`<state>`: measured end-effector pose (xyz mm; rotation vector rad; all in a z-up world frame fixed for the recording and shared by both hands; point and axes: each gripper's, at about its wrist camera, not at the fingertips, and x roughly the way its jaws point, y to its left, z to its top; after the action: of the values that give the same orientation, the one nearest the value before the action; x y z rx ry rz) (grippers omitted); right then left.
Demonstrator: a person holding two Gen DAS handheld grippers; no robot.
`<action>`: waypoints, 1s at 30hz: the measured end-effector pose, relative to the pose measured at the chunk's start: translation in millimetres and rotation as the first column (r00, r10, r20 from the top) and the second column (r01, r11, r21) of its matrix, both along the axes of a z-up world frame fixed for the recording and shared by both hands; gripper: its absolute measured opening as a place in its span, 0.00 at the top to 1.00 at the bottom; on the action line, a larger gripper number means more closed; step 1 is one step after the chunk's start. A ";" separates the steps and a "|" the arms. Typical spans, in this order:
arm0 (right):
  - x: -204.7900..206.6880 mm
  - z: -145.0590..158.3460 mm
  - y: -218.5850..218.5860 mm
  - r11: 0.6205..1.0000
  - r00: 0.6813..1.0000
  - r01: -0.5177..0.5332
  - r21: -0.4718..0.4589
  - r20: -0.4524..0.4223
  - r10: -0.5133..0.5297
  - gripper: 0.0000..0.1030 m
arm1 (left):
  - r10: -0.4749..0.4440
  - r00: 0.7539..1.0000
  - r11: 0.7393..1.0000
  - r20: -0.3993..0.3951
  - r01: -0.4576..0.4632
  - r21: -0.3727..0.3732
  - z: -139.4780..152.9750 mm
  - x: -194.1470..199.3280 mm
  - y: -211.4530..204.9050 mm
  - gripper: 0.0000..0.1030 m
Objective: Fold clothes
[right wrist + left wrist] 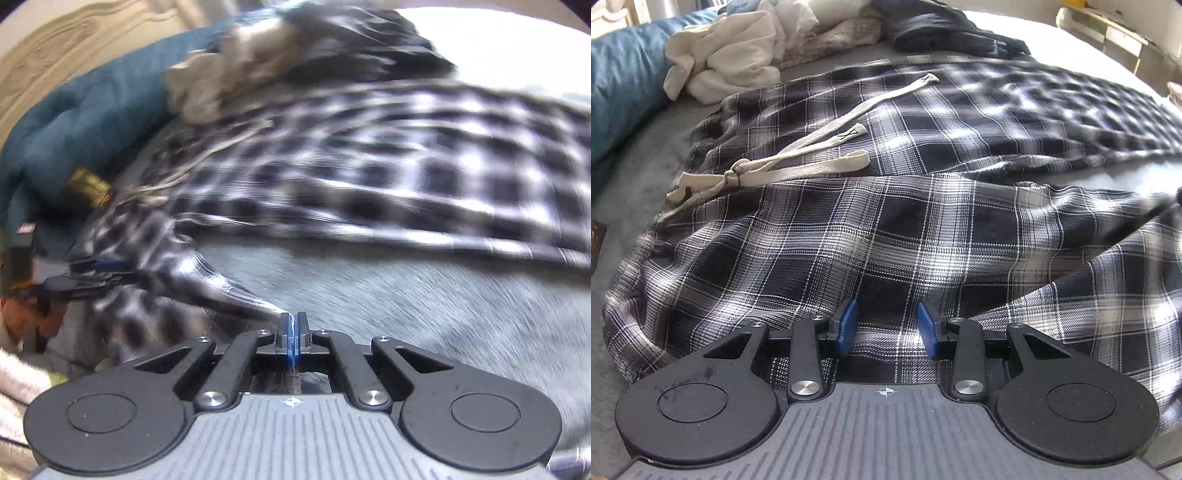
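Left fingers [887, 325] wide over plaid pants [886, 229], right fingers [293, 332] pinching them, white clothes pile [727, 51] beyond.

plaid trousers [886, 229] spread on bed [1089, 177] | drawstring [783, 162] on top, left | heaped clothes [731, 55] behind | pillow [620, 85] far left

A teal pillow [617, 85] lies on the grey bedspread [424, 295] beside what looks like a carved headboard [74, 48]
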<state>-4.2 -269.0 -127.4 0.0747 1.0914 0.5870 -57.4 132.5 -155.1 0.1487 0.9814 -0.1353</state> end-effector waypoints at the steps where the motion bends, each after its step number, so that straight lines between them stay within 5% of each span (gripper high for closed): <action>1: 0.1 -6.0 0.3 0.999 1.000 0.007 -0.053 -0.003 -0.007 1.00 | -0.004 1.000 1.000 0.000 0.004 0.007 -0.1 -0.5 -1.0 0.65; 8: -6.5 6.9 -33.7 0.990 0.990 0.129 -0.053 0.062 -0.126 0.97 | -0.014 1.000 0.999 0.003 0.014 0.036 6.3 -1.2 -1.2 0.65; 12: -20.5 29.7 -74.7 0.970 0.971 0.207 -0.127 0.145 -0.188 0.93 | -0.011 0.999 0.999 0.036 0.009 0.033 22.8 0.6 1.5 0.65; 15: -33.1 47.4 -123.6 0.924 0.935 0.329 -0.197 0.208 -0.288 0.72 | -0.047 0.996 0.999 0.076 0.046 0.015 35.8 7.5 -8.8 0.65; 19: -48.3 64.6 -199.1 0.803 0.828 0.553 -0.223 0.254 -0.500 0.65 | -0.108 0.988 0.993 0.107 0.112 -0.028 42.4 20.1 -34.4 0.65; 26: -70.5 25.7 -260.4 0.707 0.707 0.705 -0.061 -0.015 -0.707 0.49 | -0.266 0.955 0.961 0.130 0.273 -0.036 39.1 32.4 -102.7 0.65; 30: -83.1 1.6 -293.0 0.624 0.614 0.781 0.012 -0.192 -0.765 0.32 | -0.327 0.936 0.942 0.129 0.334 -0.035 35.5 37.5 -131.0 0.64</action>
<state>-87.3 -562.1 -125.8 0.6710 1.0698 -0.1774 -19.9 1.5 -119.6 0.2670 0.8233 -0.4582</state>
